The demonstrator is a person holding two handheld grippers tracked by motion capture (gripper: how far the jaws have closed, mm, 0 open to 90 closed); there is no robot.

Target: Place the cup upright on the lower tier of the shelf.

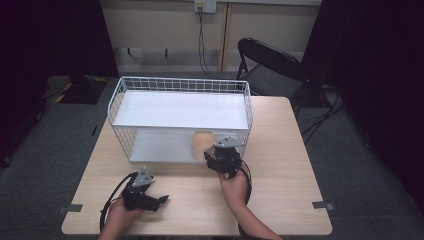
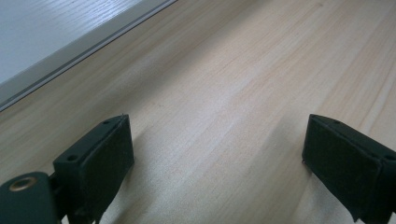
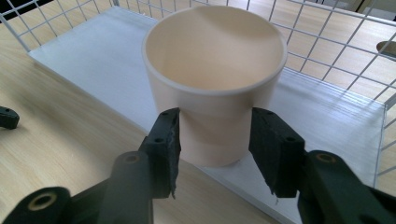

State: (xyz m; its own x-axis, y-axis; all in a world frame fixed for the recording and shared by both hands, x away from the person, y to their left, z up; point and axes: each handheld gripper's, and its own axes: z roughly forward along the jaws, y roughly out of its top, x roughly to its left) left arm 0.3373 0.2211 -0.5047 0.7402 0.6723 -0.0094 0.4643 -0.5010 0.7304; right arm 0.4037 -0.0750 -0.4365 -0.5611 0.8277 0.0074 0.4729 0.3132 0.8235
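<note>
A beige cup [image 1: 202,142] [image 3: 215,70] stands upright at the front edge of the lower white shelf [image 3: 93,60] of a white wire rack [image 1: 180,85]. My right gripper [image 1: 214,156] [image 3: 215,135] reaches in from the front, and its two black pads sit against the cup's lower sides, left and right. My left gripper [image 1: 161,200] [image 2: 217,140] rests low over the wooden table [image 1: 280,175] at the near left. Its jaws stand wide apart with nothing but bare wood between them.
The rack has an upper white shelf [image 1: 180,110] and wire walls at the sides and back. The lower shelf's edge [image 2: 70,56] runs along the left gripper view's top left. A black folding chair [image 1: 270,65] stands behind the table's far right.
</note>
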